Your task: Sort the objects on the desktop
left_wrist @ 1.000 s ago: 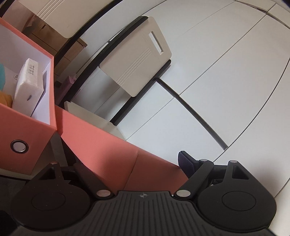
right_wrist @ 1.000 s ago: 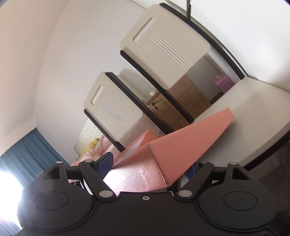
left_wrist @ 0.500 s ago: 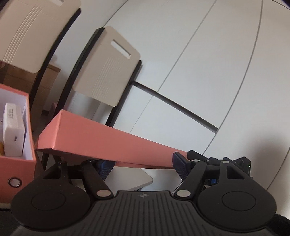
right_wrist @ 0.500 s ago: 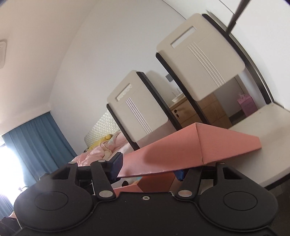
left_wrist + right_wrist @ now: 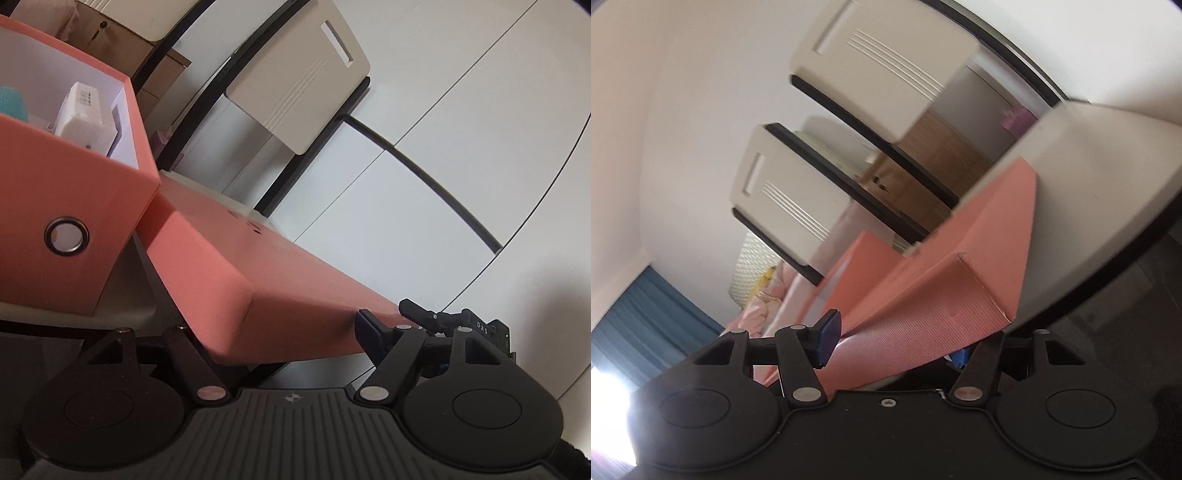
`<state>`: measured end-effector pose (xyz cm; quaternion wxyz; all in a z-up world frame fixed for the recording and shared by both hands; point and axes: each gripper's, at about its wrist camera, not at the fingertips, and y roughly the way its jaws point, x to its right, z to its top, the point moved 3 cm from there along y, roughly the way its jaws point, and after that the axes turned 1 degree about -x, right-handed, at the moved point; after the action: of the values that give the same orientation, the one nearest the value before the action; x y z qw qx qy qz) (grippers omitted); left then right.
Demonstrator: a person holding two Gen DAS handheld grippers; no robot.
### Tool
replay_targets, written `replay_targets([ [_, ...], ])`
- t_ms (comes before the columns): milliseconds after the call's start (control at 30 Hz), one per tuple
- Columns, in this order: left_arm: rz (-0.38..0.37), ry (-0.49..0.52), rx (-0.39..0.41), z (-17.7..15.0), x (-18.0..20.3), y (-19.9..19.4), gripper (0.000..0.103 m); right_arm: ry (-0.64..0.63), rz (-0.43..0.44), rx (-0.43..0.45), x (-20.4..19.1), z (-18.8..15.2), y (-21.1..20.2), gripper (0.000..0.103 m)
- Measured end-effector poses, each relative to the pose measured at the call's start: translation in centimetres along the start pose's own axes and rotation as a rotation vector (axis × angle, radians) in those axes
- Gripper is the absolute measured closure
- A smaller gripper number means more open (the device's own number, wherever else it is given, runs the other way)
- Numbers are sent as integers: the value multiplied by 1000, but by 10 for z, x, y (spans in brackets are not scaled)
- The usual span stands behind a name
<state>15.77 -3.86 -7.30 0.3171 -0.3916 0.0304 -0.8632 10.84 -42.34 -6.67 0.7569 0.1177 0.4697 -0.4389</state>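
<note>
A salmon-pink lid (image 5: 258, 280) slopes between both grippers. My left gripper (image 5: 288, 332) has one end of it between its fingers, and the right pad (image 5: 369, 332) presses its edge while the jaws are opening. My right gripper (image 5: 894, 343) grips the other end of the lid (image 5: 960, 288), blue pad (image 5: 827, 332) against its side, jaws also opening. The open pink box (image 5: 74, 184) stands at the left on the table, its corner at the lid's far end. It holds a white carton (image 5: 85, 114) and a teal object (image 5: 13, 103).
The white table (image 5: 1108, 177) carries the box and runs off to the right. Cream chair backs (image 5: 303, 85) (image 5: 879, 62) (image 5: 783, 192) stand behind it. A wooden cabinet (image 5: 945, 155), a bed with pink bedding (image 5: 757, 306) and a blue curtain (image 5: 646, 314) lie beyond.
Half a second ago the lid was held nearly level and higher. Both hands have since sunk with it, and it now slopes down beside the box, which looms closer in the left wrist view.
</note>
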Motion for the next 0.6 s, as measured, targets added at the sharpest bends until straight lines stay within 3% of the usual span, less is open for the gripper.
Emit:
replay_targets([
  [333, 24, -32, -115, -21, -25, 28, 24, 67, -68, -138, 42, -11, 21, 33],
  [400, 29, -40, -135, -26, -31, 32, 20, 76, -68, -185, 50, -15, 27, 26],
  [600, 39, -85, -193, -40, -57, 42, 14, 56, -142, -259, 70, -26, 36, 20],
])
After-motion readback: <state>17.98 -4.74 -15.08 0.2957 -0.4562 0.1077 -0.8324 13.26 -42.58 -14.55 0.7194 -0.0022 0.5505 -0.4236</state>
